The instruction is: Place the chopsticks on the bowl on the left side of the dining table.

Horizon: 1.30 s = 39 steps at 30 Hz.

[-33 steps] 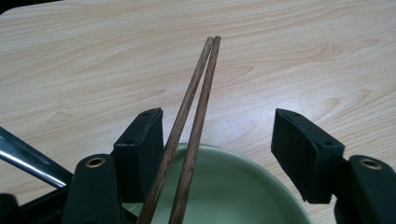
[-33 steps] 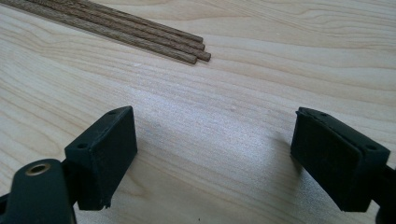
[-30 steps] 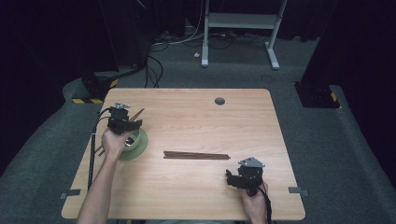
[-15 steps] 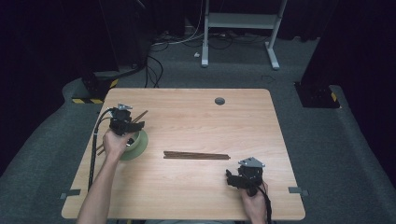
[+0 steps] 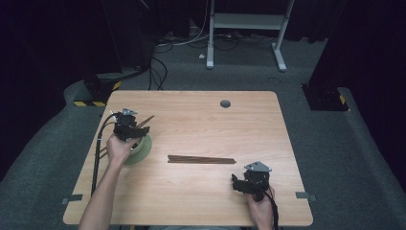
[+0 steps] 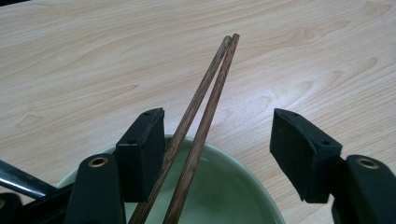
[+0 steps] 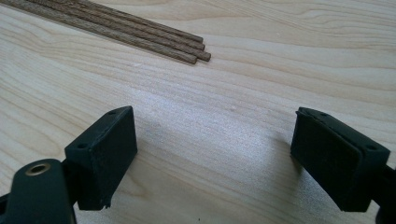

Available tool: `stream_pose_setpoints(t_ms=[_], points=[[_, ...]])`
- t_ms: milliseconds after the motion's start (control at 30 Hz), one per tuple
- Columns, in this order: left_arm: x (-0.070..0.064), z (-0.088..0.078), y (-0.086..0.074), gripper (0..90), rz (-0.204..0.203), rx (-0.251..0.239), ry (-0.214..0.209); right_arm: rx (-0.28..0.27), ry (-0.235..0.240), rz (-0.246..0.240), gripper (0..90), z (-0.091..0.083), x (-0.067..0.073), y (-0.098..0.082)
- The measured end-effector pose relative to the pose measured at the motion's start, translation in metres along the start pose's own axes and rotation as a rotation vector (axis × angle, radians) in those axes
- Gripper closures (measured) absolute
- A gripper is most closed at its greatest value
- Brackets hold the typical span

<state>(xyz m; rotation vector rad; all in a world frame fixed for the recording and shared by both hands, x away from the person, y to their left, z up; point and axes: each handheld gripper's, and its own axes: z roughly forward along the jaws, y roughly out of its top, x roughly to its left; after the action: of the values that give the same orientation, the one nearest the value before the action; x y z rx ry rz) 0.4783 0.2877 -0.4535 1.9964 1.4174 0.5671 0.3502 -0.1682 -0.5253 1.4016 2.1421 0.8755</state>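
Chopsticks [image 6: 196, 135] lean across green bowl [image 6: 233, 196], between open left gripper [image 6: 217, 144] jaws

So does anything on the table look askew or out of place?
Nothing spilled or damaged. Two brown wooden chopsticks lie tilted across the pale green bowl, ends jutting past its rim, between the open left gripper jaws.

The left tool [image 5: 128, 125] hovers over a green bowl [image 5: 141, 148]; chopsticks [image 5: 201, 159] lie mid-table [image 5: 201, 124].
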Motion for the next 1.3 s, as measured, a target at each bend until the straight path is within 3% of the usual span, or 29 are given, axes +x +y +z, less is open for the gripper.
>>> stream_pose_setpoints(t_ms=[1300], points=[[-0.011,-0.004,-0.015,37.8,0.047,-0.002,-0.061,0.000,0.000,0.000,14.0,0.000,0.000,0.000]])
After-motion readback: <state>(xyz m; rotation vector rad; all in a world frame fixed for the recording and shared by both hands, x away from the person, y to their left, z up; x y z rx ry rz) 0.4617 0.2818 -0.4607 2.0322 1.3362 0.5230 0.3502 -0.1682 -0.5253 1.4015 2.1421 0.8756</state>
